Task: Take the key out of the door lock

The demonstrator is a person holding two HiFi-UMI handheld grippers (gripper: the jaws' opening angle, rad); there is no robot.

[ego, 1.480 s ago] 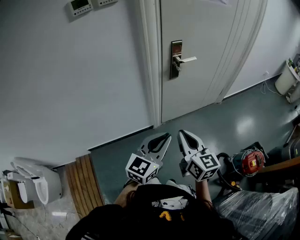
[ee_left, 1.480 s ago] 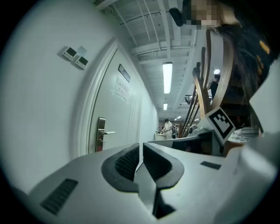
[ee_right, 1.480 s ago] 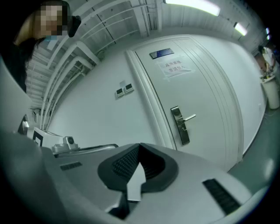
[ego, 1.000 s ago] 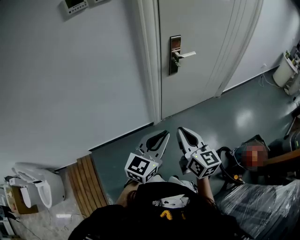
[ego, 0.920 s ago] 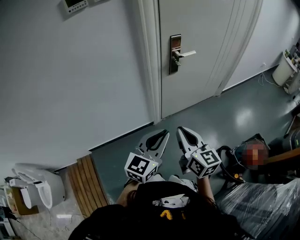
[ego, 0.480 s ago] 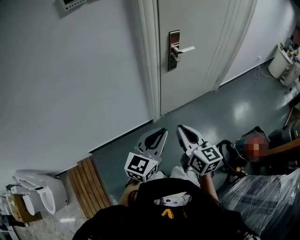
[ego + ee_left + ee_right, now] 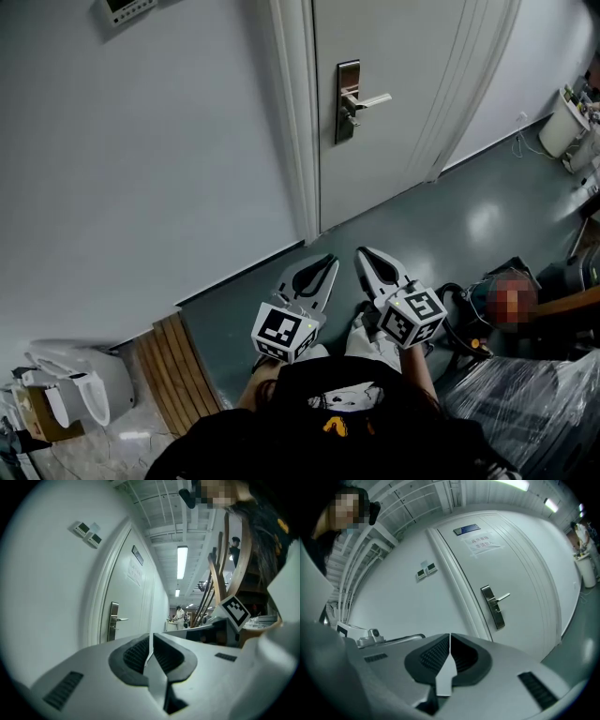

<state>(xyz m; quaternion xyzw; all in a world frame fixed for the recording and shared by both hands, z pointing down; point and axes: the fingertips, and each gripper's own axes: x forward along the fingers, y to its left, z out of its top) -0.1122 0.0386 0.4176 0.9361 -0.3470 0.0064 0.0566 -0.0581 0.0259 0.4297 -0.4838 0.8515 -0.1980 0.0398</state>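
The white door carries a metal lock plate with a lever handle; the same plate shows as lock plate and lock plate in the gripper views. Something small sits on the plate below the lever, too small to tell as a key. My left gripper and right gripper are held side by side low in the head view, well short of the door. Both are shut with nothing between the pads: left gripper, right gripper.
A white door frame and grey wall lie left of the door. Wooden slats and a white device sit at lower left. Plastic-wrapped goods and a round machine are at lower right, a white bin far right.
The head view has shifted slightly; the door and lock plate sit a little higher and further left. Both grippers keep the same side-by-side pose, still shut.
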